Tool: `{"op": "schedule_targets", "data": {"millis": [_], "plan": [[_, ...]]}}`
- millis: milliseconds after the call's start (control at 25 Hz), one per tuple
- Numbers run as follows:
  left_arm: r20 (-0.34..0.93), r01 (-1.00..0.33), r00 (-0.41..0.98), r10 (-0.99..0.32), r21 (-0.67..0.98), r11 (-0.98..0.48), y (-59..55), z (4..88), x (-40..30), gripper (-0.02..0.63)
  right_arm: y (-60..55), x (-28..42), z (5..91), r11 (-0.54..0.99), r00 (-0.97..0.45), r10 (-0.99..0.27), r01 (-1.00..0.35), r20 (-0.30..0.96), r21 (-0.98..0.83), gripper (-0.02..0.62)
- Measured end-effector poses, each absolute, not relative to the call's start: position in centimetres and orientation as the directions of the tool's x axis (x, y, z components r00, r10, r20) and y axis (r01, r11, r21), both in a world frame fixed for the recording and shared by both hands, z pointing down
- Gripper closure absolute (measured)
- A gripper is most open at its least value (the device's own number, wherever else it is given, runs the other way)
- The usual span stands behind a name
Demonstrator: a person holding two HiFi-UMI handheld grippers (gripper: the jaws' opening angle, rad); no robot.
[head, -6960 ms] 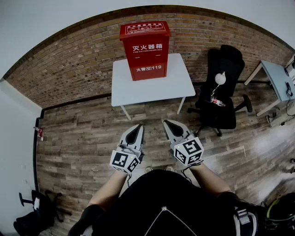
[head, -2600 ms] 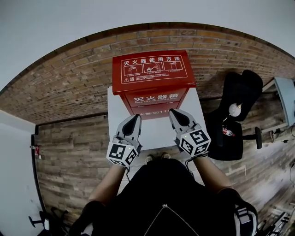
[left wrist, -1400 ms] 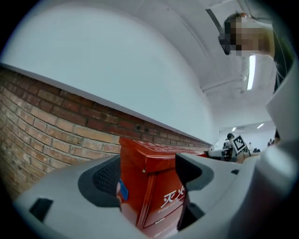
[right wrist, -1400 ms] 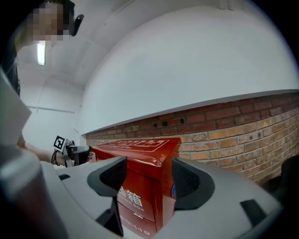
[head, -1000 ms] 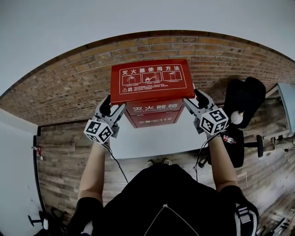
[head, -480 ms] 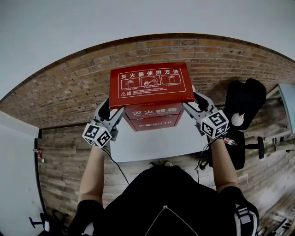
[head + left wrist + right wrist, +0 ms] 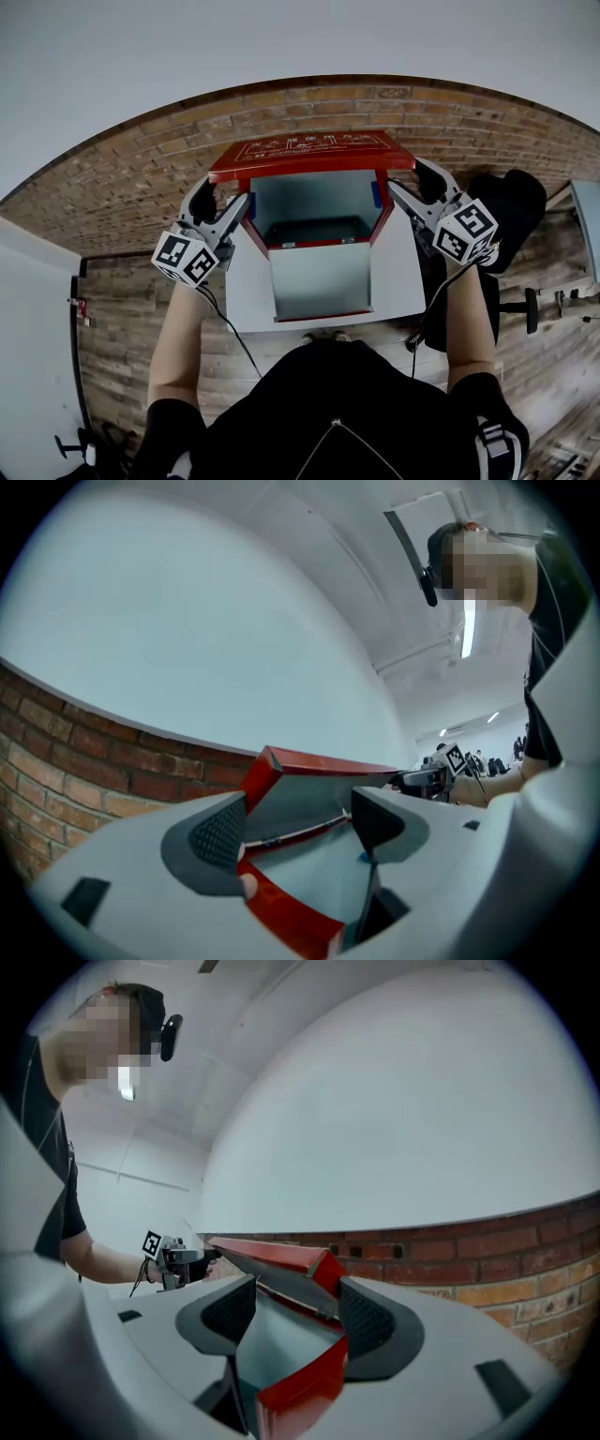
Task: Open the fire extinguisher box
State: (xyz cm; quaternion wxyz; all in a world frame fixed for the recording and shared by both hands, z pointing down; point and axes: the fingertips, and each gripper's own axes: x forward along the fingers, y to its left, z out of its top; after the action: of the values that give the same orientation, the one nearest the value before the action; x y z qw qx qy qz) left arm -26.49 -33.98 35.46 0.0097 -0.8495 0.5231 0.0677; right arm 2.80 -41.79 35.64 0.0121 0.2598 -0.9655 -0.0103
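Note:
The red fire extinguisher box [image 7: 312, 202] stands on a white table [image 7: 246, 300] against the brick wall. Its lid [image 7: 309, 150] is tipped up and back, and the front panel [image 7: 319, 279] lies folded down toward me, showing a bare grey inside. My left gripper [image 7: 225, 194] is at the lid's left end, jaws apart around the lid's edge [image 7: 309, 764]. My right gripper [image 7: 410, 178] mirrors it at the right end, jaws also apart with the lid's corner [image 7: 281, 1255] between them. In the gripper views the pads do not press on the lid.
A brick wall [image 7: 122, 187] runs behind the table, with a plain white wall above it. A black office chair [image 7: 525, 202] stands right of the table, with a desk corner [image 7: 586, 202] beyond it. Wooden floor [image 7: 122, 309] lies to the left.
The lid has swung up and back since half a second ago. The front panel has dropped forward, exposing the grey inside. Both grippers rose with the lid's ends.

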Motion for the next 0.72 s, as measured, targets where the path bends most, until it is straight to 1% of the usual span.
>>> {"op": "schedule_targets", "data": {"millis": [160,280,520,720], "plan": [[-0.124,-0.898,0.436,-0.891,0.007,-0.441,-36.3,33.3,-27.2,0.209,-44.7,1.8,33.1,0.855,-0.858,-0.514,-0.511,0.013,0.092,0.308],[-0.120,-0.903,0.430,-0.895,-0.035,-0.429,-38.1,32.2,-27.4,0.210,-46.8,1.3,31.9,0.850,-0.853,-0.523,-0.521,-0.004,0.082,0.308],[-0.116,-0.912,0.409,-0.905,-0.036,-0.408,-41.4,30.5,-28.2,0.209,-50.4,0.1,30.3,0.820,-0.825,-0.566,-0.564,-0.011,0.101,0.308],[-0.099,-0.910,0.413,-0.905,-0.011,-0.414,-43.9,29.8,-28.8,0.209,-53.5,-0.9,29.6,0.809,-0.812,-0.584,-0.582,0.003,0.077,0.308]]}}
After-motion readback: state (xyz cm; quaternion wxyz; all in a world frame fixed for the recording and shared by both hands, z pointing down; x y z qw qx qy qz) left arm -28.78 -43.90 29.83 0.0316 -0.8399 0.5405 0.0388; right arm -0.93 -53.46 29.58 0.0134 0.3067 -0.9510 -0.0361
